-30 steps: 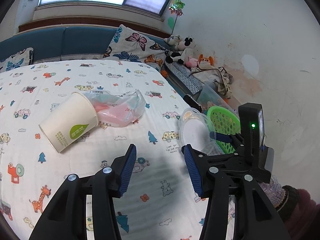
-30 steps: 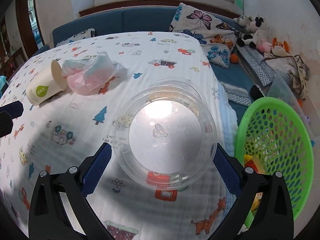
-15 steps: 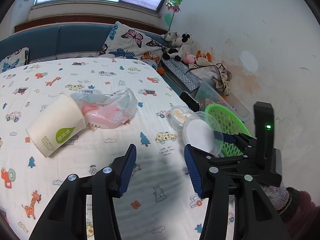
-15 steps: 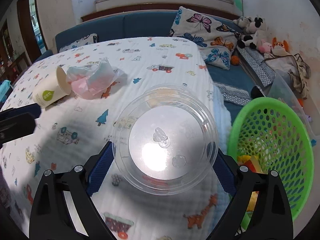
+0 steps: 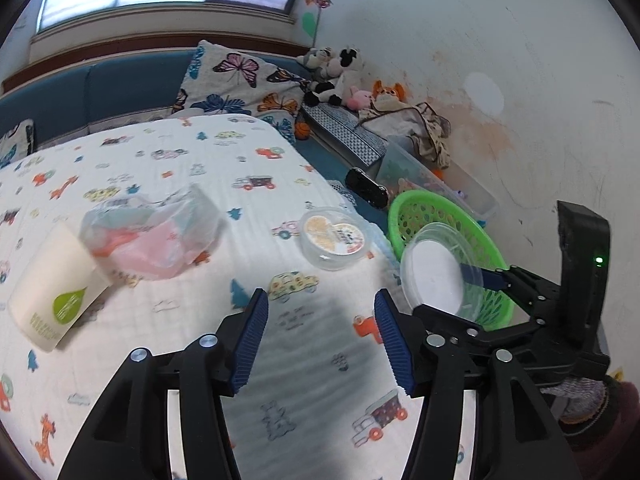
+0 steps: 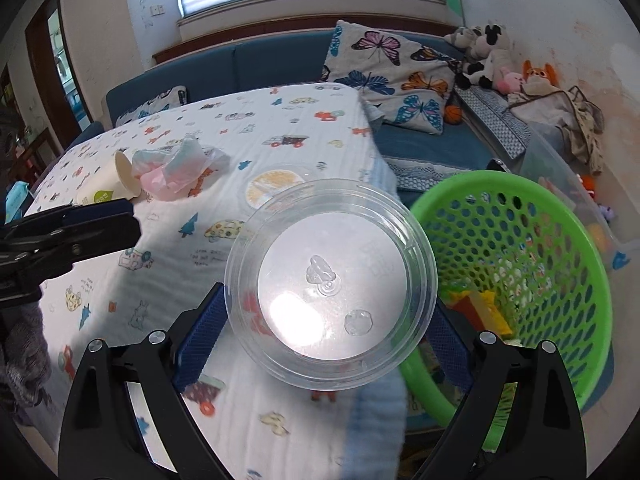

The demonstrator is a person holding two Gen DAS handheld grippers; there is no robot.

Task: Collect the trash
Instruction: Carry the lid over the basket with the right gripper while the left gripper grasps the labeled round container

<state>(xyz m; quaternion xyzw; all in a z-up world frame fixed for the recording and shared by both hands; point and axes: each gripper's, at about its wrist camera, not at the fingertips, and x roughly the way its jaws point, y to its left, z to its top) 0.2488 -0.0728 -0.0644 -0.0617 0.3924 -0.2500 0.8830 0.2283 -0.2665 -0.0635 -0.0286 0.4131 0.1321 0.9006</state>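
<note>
My right gripper (image 6: 320, 344) is shut on a clear plastic lid (image 6: 330, 284) and holds it in the air at the table's right edge, next to the green basket (image 6: 520, 240). The lid (image 5: 438, 276) and basket (image 5: 416, 208) also show in the left wrist view. A round plastic container (image 5: 334, 238) with orange contents sits on the table near the edge. A paper cup (image 5: 56, 288) lies on its side beside a crumpled plastic bag (image 5: 156, 236). My left gripper (image 5: 320, 340) is open and empty above the tablecloth.
The table (image 5: 300, 380) has a cartoon-print cloth. Beyond it are a blue sofa (image 6: 248, 68), a butterfly pillow (image 6: 384, 76), plush toys (image 5: 344, 76) and a clear storage bin (image 5: 432, 176). The basket holds coloured items (image 6: 476, 308).
My right gripper has lifted the lid off the container and carried it right, toward the basket. The container now stands uncovered. The left gripper has drifted a little to the right, still open.
</note>
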